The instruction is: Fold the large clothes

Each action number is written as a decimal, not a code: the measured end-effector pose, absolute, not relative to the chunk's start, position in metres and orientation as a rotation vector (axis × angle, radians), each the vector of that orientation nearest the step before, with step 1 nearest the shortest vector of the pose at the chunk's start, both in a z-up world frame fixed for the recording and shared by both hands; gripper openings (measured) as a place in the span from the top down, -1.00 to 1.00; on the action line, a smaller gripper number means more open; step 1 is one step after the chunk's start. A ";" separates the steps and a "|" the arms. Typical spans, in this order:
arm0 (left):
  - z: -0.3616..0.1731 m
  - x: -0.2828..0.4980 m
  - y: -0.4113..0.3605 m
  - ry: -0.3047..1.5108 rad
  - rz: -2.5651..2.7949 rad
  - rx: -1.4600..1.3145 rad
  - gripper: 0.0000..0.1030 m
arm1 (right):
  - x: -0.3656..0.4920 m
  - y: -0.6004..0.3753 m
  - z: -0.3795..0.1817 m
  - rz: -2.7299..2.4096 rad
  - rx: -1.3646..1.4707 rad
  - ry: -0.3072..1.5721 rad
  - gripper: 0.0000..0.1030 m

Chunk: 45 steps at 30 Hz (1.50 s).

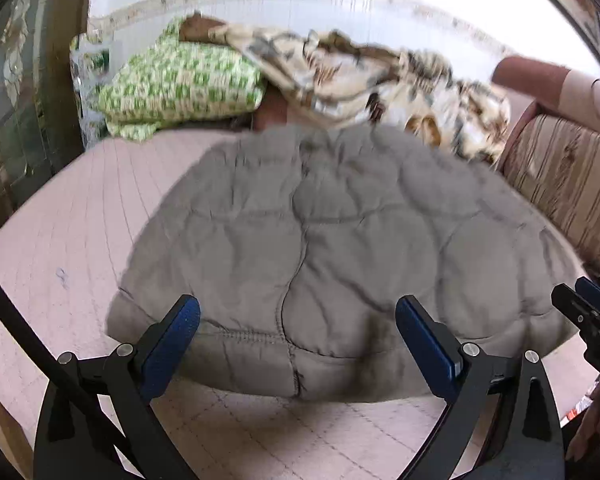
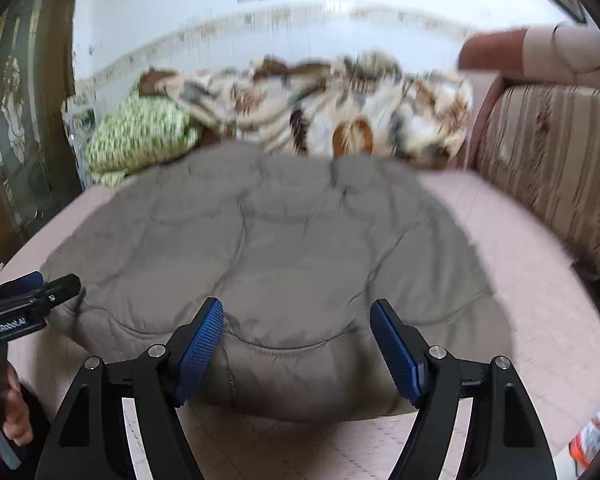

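A grey quilted puffer jacket (image 1: 320, 232) lies folded in a thick bundle on the pink quilted cover (image 1: 72, 216); the right wrist view shows the jacket (image 2: 268, 232) from its other side. My left gripper (image 1: 298, 314) hovers over the jacket's near edge, blue pads wide apart and pressing on nothing. My right gripper (image 2: 298, 312) stands the same way over the near edge further right, open, with only jacket fabric below the gap. Each gripper shows at the other view's edge: the right gripper (image 1: 580, 300) and the left gripper (image 2: 48, 284).
Behind the jacket lie a green patterned pillow (image 1: 180, 84) and a crumpled cream and brown floral blanket (image 1: 380, 84). A striped sofa back (image 1: 560, 184) runs along the right. A dark wooden door (image 1: 24, 120) stands at the left. A hand (image 2: 12, 408) holds the left gripper.
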<state>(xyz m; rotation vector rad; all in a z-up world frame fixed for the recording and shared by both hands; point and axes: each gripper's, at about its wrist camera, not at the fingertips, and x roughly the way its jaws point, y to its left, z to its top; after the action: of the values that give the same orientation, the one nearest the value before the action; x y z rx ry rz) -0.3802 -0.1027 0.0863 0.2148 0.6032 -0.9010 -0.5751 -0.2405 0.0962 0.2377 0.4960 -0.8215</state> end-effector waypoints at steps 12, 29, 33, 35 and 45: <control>0.130 -0.443 -0.052 0.539 -0.970 0.239 -0.99 | -0.622 -0.142 0.139 -0.770 0.147 0.346 -0.79; 0.104 -0.446 -0.075 0.537 -0.746 0.515 -0.99 | -0.617 -0.156 0.106 -0.798 0.159 0.418 -0.81; 0.102 -0.441 -0.076 0.583 -0.801 0.504 -0.99 | -0.610 -0.152 0.103 -0.788 0.149 0.430 -0.81; 0.101 -0.434 -0.074 0.616 -0.815 0.484 -0.99 | -0.608 -0.150 0.102 -0.786 0.139 0.432 -0.81; 0.097 -0.421 -0.072 0.649 -0.770 0.474 -0.99 | -0.604 -0.152 0.099 -0.780 0.147 0.448 -0.81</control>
<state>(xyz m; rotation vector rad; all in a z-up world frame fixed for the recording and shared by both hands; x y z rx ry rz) -0.4212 -0.0722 0.0972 0.4736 0.6491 -0.7696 -0.6036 -0.1522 0.0987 0.1470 0.4475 -0.7804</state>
